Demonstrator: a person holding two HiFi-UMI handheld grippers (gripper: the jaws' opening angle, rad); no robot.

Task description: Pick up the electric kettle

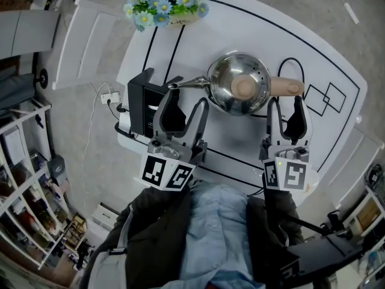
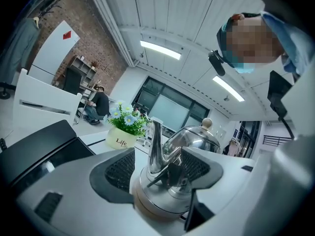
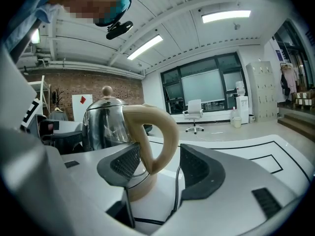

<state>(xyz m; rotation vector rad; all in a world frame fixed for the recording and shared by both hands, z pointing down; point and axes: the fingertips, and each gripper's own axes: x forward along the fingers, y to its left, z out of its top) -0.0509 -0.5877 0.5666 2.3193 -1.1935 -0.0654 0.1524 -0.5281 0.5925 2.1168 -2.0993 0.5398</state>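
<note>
A steel electric kettle (image 1: pixel 239 84) with a beige handle (image 1: pixel 287 87) and a round lid knob stands upright on the white table (image 1: pixel 252 23), its thin spout pointing left. My left gripper (image 1: pixel 186 101) is open just in front of the spout side. In the left gripper view the kettle (image 2: pixel 189 141) and its spout show between the jaws of the left gripper (image 2: pixel 157 168), with nothing pressed by the pads. My right gripper (image 1: pixel 286 101) is open just short of the handle. The handle (image 3: pixel 160 132) shows between the wide-apart jaws of the right gripper (image 3: pixel 160 168), apart from both.
A black box (image 1: pixel 143 104) stands at the table's left edge beside my left gripper. A pot of blue flowers (image 1: pixel 170 2) sits at the far edge. The kettle's black cord (image 1: pixel 292 62) loops behind the handle. A white power strip (image 1: pixel 110 97) lies on the floor.
</note>
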